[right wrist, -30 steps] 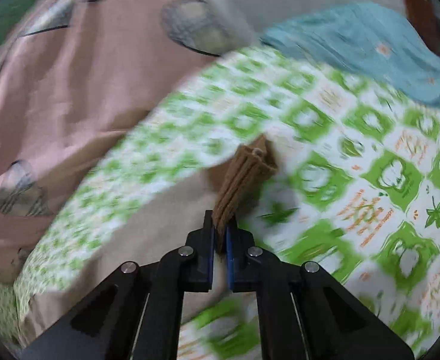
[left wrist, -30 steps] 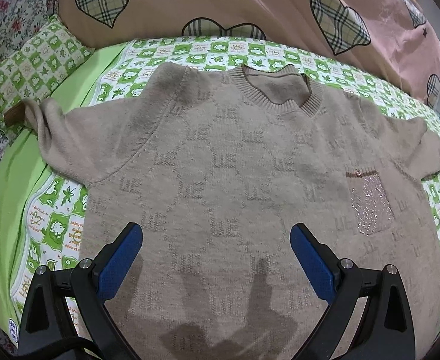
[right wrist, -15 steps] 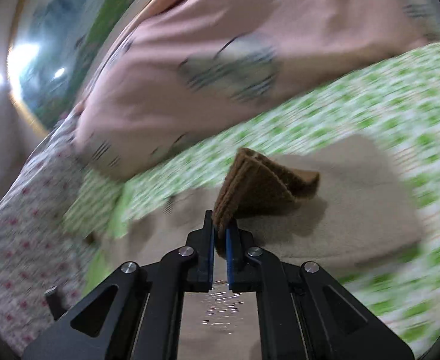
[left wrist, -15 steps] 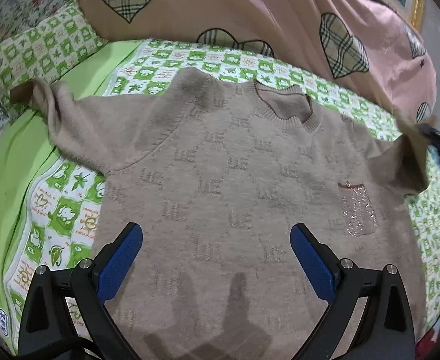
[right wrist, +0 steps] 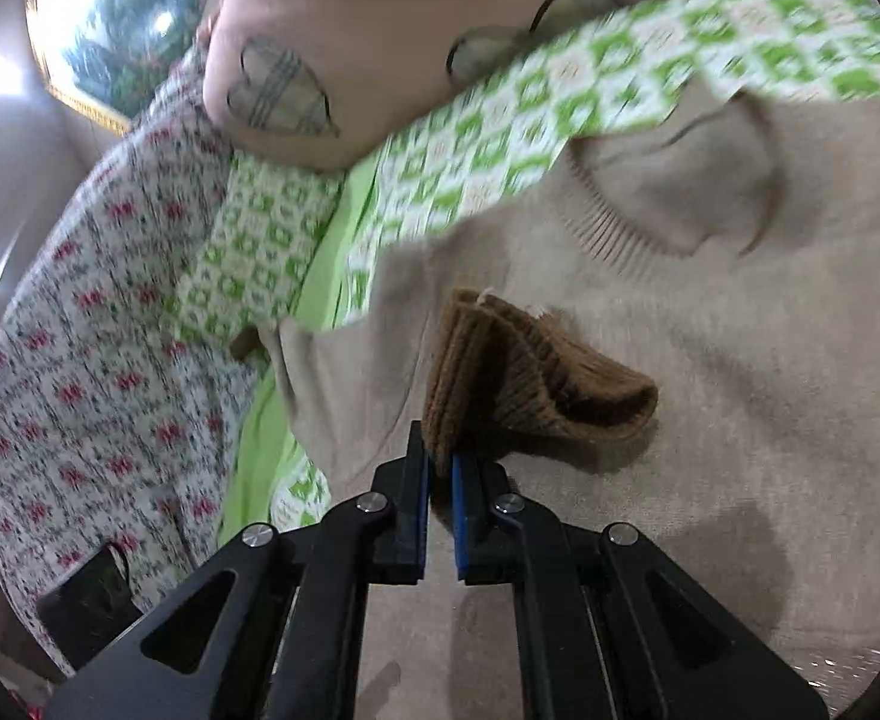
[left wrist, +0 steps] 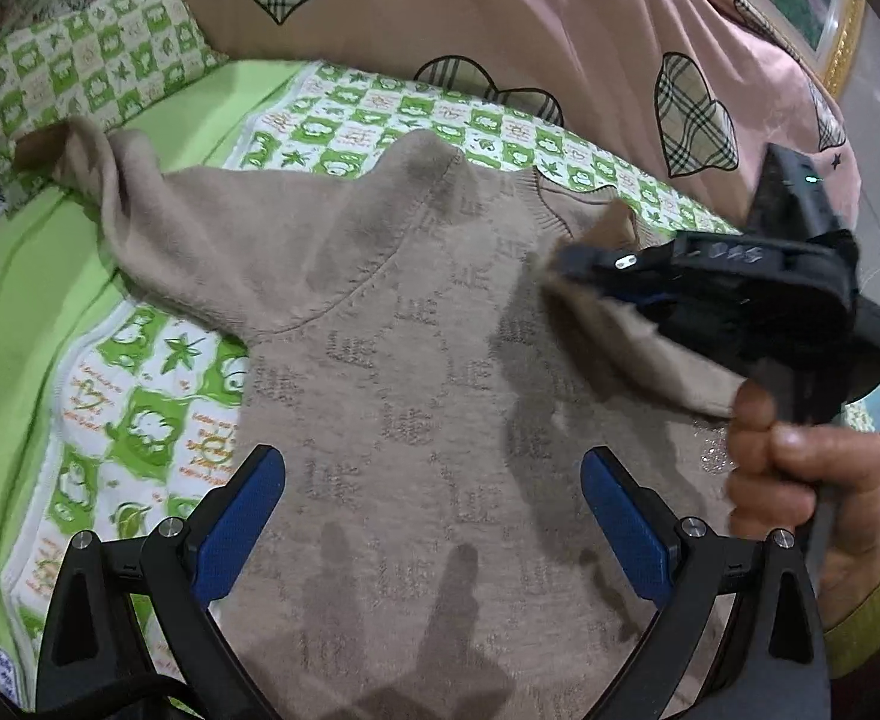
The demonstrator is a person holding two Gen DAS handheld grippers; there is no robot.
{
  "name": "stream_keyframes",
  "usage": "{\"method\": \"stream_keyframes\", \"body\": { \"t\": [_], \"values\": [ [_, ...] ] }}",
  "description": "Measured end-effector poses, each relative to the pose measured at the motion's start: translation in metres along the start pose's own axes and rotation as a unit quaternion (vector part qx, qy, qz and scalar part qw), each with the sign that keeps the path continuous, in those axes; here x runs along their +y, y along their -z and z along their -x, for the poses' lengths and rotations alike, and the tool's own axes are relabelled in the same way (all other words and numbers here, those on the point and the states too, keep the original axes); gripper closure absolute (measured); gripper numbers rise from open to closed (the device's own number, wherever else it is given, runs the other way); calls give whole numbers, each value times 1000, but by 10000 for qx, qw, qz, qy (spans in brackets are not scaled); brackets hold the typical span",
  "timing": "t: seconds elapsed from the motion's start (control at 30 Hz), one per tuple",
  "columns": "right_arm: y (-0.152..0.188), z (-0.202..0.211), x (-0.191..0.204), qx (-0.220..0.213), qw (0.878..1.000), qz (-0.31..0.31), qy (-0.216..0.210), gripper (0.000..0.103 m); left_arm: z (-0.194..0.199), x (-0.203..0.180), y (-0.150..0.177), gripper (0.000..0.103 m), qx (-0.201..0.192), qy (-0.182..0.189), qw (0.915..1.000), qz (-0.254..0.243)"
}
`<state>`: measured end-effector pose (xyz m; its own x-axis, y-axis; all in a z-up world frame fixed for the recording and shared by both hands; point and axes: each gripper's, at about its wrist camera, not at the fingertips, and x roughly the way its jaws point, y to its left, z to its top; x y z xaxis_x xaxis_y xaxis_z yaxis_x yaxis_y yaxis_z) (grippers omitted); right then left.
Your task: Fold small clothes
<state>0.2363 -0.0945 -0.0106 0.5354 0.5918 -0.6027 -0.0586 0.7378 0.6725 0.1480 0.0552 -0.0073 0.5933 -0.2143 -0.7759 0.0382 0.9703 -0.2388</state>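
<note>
Jaws shut on the brown cuff, your right gripper carries that sleeve across the sweater, which lies chest-up on the bed; your left gripper hovers over the lower body, jaws wide and holding nothing. Half a second ago the sleeve was only lifting at the sweater's right edge; now gripper and hand reach nearly to the collar, the sleeve draped over the chest. The knit looks soft, light and limp, likely to sag and stretch, so grip ribbed edges: cuff, hem or collar. The other sleeve lies spread toward the pillow.
</note>
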Motion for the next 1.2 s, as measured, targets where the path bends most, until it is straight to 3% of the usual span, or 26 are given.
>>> {"method": "stream_keyframes", "body": {
  "t": [0.07, 0.13, 0.2, 0.27, 0.5, 0.57, 0.6, 0.63, 0.67, 0.83, 0.9, 1.03, 1.2],
  "values": [
    [2, -12, 1, 186, 9997, 51, 114, 88, -10, -2, -3, 4, 87, 36, 10000, -16],
    [4, -13, -5, 289, 9995, -14, 110, 75, -23, -7, -7, 4, 181, 110, 9998, -49],
    [7, -4, -7, 186, 9998, -53, 15, 59, -36, -11, -11, 4, 283, 152, 9995, -56],
    [10, 18, -10, -25, 10000, -21, 63, 50, -51, -17, -18, 4, 368, 232, 9990, -47],
    [35, 106, -43, -818, 9946, -473, 438, 49, -111, -37, -59, 6, 441, 367, 9983, 77],
    [42, 125, -51, -969, 9921, -563, 570, 49, -118, -37, -69, 23, 272, 358, 9989, 155],
    [46, 136, -55, -1061, 9904, -603, 647, 49, -119, -37, -72, 53, 198, 418, 9988, 152],
    [50, 148, -60, -1164, 9883, -639, 746, 49, -119, -36, -73, 92, 197, 522, 9983, 138],
    [52, 155, -63, -1231, 9868, -660, 822, 49, -118, -34, -73, 98, 242, 613, 9977, 152],
    [59, 195, -88, -1590, 9741, -779, 1408, 48, -85, -12, -61, 96, -166, 671, 9971, 307],
    [57, 207, -102, -1664, 9677, -905, 1664, 48, -89, 0, -56, 95, -68, 646, 9971, 387],
    [40, 215, -126, -1695, 9585, -1067, 2026, 48, -97, 12, -50, 77, 260, 728, 9953, 583],
    [3, 196, -149, -1331, 9548, -864, 2514, 48, -98, 10, -53, 79, 239, 658, 9961, 532]
  ]
}}
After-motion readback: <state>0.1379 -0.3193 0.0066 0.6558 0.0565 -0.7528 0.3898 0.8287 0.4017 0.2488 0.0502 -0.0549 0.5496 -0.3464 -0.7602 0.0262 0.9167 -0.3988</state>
